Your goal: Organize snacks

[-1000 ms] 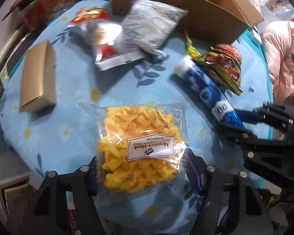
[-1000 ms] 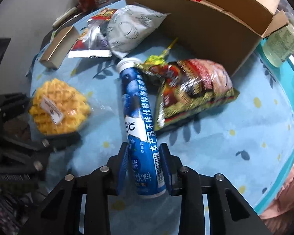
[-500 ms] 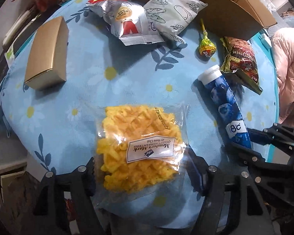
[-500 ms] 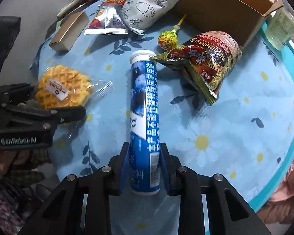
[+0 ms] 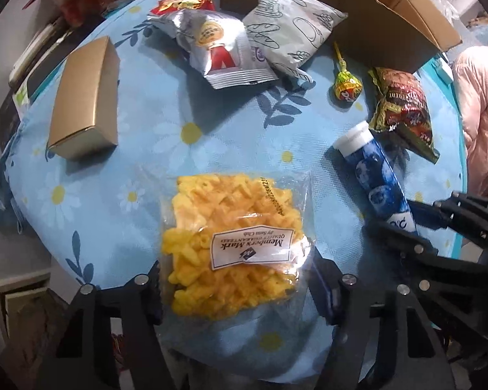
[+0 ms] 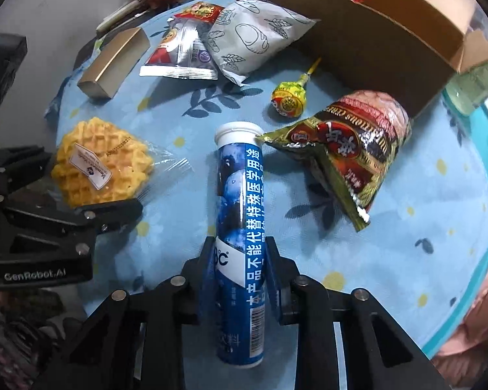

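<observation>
Right claw [image 6: 239,269] closing on blue tablet tube [image 6: 239,214], pads pressing tube's lower half; tube lying on desk [image 6: 390,260], cap pointing toward cardboard box [image 6: 358,32], likely gripped low so capped end enters box first. Left claw [image 5: 236,289] closing round bagged waffle [image 5: 231,247], just left of tube; pad contact unclear. Lollipop [image 6: 289,100] and cereal bag [image 6: 348,143] waiting between tube and box.

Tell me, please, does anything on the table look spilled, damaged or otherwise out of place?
Nothing looks spilled or torn. The snacks lie scattered on the tablecloth outside the cardboard box, and the white bread bag leans against its wall. The dark cereal bag looks crumpled, its corner touching the blue tube.
</observation>
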Demonstrator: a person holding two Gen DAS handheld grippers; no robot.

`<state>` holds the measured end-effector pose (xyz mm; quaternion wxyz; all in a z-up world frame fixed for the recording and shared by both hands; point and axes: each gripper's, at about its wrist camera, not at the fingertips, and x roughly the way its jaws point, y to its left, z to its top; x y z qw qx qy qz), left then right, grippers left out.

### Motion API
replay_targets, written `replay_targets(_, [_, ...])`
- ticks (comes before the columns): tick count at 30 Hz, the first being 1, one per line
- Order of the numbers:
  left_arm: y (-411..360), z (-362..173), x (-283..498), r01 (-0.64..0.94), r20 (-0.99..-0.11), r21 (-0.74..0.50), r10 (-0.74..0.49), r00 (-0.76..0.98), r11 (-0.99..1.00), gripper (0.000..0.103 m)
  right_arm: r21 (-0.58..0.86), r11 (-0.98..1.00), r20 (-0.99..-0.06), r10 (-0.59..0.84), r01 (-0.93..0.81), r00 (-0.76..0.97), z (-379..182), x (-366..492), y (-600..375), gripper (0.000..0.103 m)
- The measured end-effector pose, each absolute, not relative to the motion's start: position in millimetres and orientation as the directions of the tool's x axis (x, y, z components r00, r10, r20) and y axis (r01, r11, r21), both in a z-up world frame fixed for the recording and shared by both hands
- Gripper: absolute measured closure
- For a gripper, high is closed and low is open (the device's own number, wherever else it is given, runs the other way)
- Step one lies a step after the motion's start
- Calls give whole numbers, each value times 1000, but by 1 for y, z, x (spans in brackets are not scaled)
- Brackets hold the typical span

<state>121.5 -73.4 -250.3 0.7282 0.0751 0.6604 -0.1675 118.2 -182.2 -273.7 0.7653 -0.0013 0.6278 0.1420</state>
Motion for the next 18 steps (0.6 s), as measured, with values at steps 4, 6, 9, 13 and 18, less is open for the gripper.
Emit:
replay_targets(4, [-73, -244, 120, 343, -986, -121, -152, 67, 932, 38, 209, 957, -956, 243, -203, 163, -270, 112, -183, 75])
replay_targets(6, [-76, -239, 118, 352, -986, -116, -150, 72, 929, 38, 223, 954, -953, 256, -198, 159, -268, 105, -190, 75])
replay_targets(9, [-74, -233, 120, 358, -984, -123, -160, 76, 926, 38, 235, 951, -951, 268, -199, 154, -265, 95, -184, 75])
replay_targets(13, [-69, -221, 117, 350, -981, -132, -174, 90, 927, 38, 255, 946, -942, 290, -201, 167, -252, 79, -198, 75])
replay_targets(18, [-63, -200, 111, 352, -975, -132, -185, 123, 927, 38, 277, 941, -927, 315, -196, 202, -231, 70, -205, 75])
